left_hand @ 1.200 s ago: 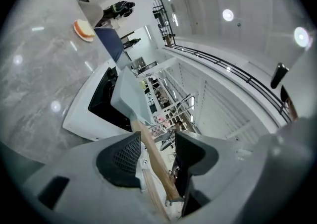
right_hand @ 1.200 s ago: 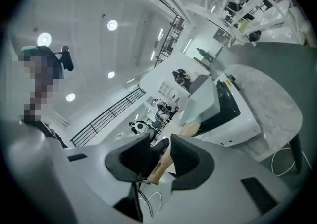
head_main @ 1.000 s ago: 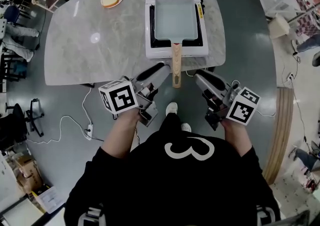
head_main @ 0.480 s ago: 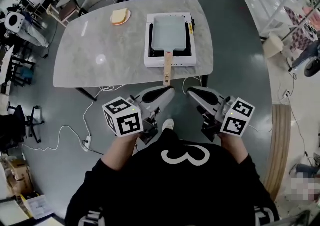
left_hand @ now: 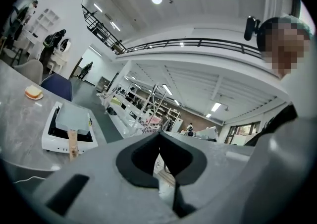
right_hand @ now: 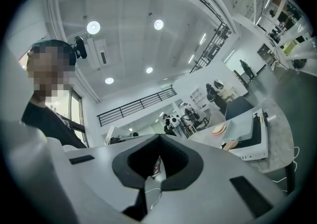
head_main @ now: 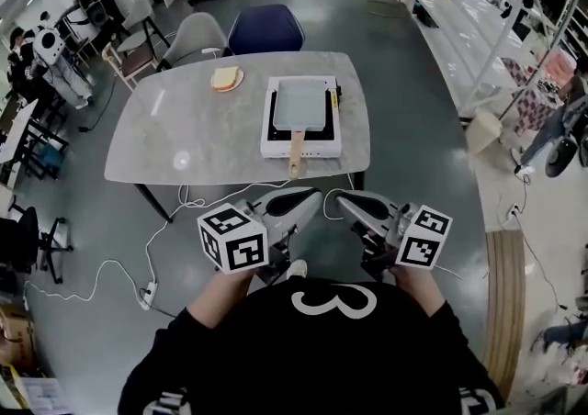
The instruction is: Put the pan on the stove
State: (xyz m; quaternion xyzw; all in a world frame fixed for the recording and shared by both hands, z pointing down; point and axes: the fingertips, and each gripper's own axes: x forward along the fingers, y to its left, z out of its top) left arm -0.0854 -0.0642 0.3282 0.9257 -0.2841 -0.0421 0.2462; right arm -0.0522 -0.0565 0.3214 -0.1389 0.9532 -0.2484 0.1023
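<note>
A pale rectangular pan (head_main: 303, 104) with a wooden handle (head_main: 296, 154) rests on the white tabletop stove (head_main: 328, 149), its handle pointing toward me. Both grippers hang in the air in front of the table's near edge, well short of the handle and apart from it. My left gripper (head_main: 312, 195) and my right gripper (head_main: 342, 200) point toward each other. Both have just been closing and now stand shut with nothing between the jaws. The left gripper view shows shut jaws, with the pan (left_hand: 73, 117) far left. In the right gripper view the stove (right_hand: 255, 149) sits far right.
A marble-look table (head_main: 184, 142) carries the stove and a plate with bread (head_main: 226, 79). A blue chair (head_main: 265, 29) and a grey chair (head_main: 193, 37) stand behind it. Cables (head_main: 119, 266) trail across the floor at left. Shelving (head_main: 478, 28) lines the right side.
Both grippers have drawn back from the table's edge and risen, and their jaws have gone from open to shut. The table now looks smaller and farther off.
</note>
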